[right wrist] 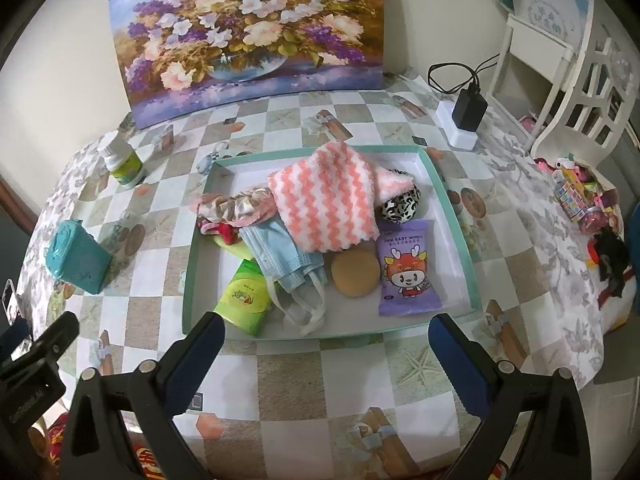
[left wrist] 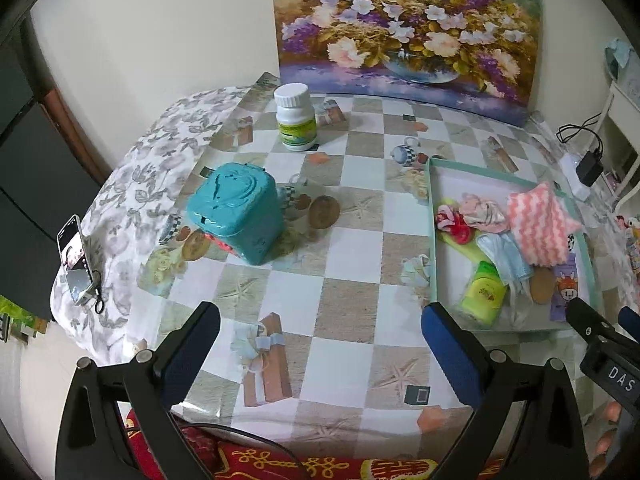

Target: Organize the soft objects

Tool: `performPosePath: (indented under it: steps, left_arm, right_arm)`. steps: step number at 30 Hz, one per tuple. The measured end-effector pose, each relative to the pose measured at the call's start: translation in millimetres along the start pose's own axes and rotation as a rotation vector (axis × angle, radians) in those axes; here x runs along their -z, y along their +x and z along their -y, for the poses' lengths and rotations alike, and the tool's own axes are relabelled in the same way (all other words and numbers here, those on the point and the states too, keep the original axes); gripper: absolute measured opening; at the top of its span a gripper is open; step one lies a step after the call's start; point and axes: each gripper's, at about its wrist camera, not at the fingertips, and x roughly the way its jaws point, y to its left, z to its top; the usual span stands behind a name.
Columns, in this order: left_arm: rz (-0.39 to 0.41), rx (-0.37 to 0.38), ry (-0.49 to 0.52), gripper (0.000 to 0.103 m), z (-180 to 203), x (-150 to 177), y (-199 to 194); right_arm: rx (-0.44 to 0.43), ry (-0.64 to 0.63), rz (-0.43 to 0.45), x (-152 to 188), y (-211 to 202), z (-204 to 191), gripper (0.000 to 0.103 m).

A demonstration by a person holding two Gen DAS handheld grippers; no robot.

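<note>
1. Left wrist view: left gripper (left wrist: 320, 322), jaws wide apart, holding nothing, above the checkered counter (left wrist: 340, 300). Teal container (left wrist: 236, 216) stands left of centre; white bottle (left wrist: 295, 122) behind it, near the flower painting (left wrist: 404, 28). Shallow tray (left wrist: 433, 240) to the right.
2. Right wrist view: right gripper (right wrist: 326, 340), jaws fully spread and empty, at the tray's near rim. Inside the tray: pink-and-white striped cloth (right wrist: 324, 204) atop a blue face mask (right wrist: 284, 258), round sponge (right wrist: 355, 272), purple wipes pack (right wrist: 410, 268), green pack (right wrist: 244, 300), leopard-print item (right wrist: 400, 206).
</note>
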Motion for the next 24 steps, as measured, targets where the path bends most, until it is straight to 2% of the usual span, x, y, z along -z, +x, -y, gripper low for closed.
performPosePath:
  steps: [6, 10, 24]
  left_arm:
    - [-0.002, -0.006, 0.016, 0.101, -0.1, -0.1, -3.0]
    - [0.016, -0.05, 0.04, 0.101, 3.3, -1.1, -7.2]
    - [0.019, -0.064, 0.036, 0.101, 4.4, -3.3, -10.5]
  right_arm:
    - [-0.003, -0.01, 0.005, 0.1, -0.7, -1.4, 0.103]
    - [-0.001, -0.013, 0.012, -0.6, -1.6, -2.1, 0.103]
    - [0.006, -0.039, 0.039, -1.9, -6.6, -5.7, 0.103]
